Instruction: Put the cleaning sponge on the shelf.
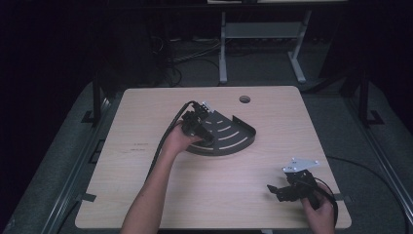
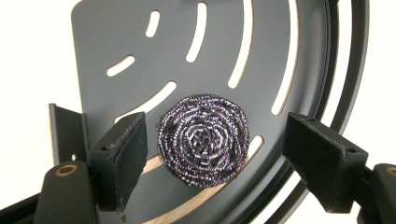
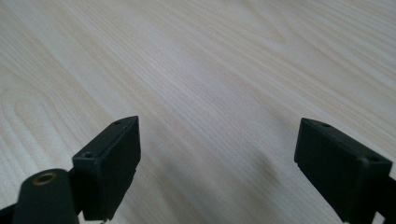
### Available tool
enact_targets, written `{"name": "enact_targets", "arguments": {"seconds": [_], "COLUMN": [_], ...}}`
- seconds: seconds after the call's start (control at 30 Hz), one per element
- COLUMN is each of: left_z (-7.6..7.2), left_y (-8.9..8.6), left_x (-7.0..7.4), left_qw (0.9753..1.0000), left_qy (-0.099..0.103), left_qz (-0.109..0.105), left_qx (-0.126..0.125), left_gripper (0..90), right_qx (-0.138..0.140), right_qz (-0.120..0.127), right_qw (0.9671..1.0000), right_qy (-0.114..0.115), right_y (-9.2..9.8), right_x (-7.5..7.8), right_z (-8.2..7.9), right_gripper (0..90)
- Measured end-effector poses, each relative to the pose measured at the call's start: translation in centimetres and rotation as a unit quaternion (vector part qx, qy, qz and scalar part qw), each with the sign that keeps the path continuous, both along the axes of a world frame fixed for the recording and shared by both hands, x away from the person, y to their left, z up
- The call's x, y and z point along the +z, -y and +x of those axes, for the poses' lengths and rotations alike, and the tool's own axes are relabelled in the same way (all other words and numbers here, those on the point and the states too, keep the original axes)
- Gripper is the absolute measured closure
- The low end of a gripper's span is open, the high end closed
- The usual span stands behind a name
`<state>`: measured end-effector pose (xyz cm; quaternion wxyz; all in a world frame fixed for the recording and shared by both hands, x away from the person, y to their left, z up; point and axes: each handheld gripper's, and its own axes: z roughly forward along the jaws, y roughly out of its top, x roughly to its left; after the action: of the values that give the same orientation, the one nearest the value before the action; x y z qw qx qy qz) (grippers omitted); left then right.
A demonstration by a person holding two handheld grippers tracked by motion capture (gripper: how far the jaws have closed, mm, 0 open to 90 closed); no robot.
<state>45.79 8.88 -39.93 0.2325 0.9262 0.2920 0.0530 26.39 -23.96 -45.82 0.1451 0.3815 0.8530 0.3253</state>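
Our left gripper (image 2: 212, 154), jaws apart around steel-wool scourer (image 2: 203, 140) on slotted corner shelf (image 2: 116, 37); our right gripper (image 3: 217, 163) likewise apart, over bare table (image 3: 210, 60).

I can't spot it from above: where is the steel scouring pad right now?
In the left gripper view, the scouring pad lies on the slotted dark tray, between the open left gripper's fingers, nearer the left one.

The scouring pad (image 2: 202, 140) is coiled metal wire, shiny and rough, glinting silver and purple. The slotted tray (image 2: 219, 56) under it looks like matt, smooth dark-grey sheet metal. The table (image 3: 210, 60) is pale wood-grain, smooth with a soft sheen.
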Motion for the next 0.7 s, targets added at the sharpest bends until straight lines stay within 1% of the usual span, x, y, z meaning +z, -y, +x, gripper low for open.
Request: {"name": "enact_targets", "arguments": {"seconds": [0.07, 0.2, 0.4, 0.5, 0.63, 0.7], "left_z": [-0.1, -0.4, -0.7, -1.0, -1.4, -1.5], "left_y": [-0.1, -0.3, -0.5, -0.5, -0.5, -0.6], "left_x": [0.2, 0.6, 0.9, 1.1, 1.3, 1.4], "left_qw": [1.0000, 0.9999, 1.0000, 0.9999, 0.9999, 0.9999], "left_qy": [0.002, 0.007, 0.007, 0.004, 0.007, 0.005], "left_qz": [0.003, 0.004, -0.001, 0.001, -0.003, -0.007], "left_qx": [-0.006, -0.008, -0.007, -0.010, -0.011, -0.013], "left_gripper": [21.0, 21.0, 21.0, 21.0, 21.0, 21.0], "right_qx": [0.001, 0.001, 0.000, 0.000, -0.001, 0.000], "right_qz": [0.000, 0.000, 0.000, -0.003, -0.003, -0.005], "right_qw": [1.0000, 1.0000, 1.0000, 1.0000, 1.0000, 1.0000], "right_qy": [0.002, 0.001, 0.002, 0.003, 0.002, 0.002], "right_y": [0.0, -0.1, -0.1, 0.0, 0.0, 0.0], "right_x": [0.0, 0.0, 0.0, 0.0, 0.0, 0.0], "right_z": [0.0, 0.1, 0.0, 0.1, 0.1, 0.1], "right_gripper": [14.0, 14.0, 14.0, 14.0, 14.0, 14.0]}}
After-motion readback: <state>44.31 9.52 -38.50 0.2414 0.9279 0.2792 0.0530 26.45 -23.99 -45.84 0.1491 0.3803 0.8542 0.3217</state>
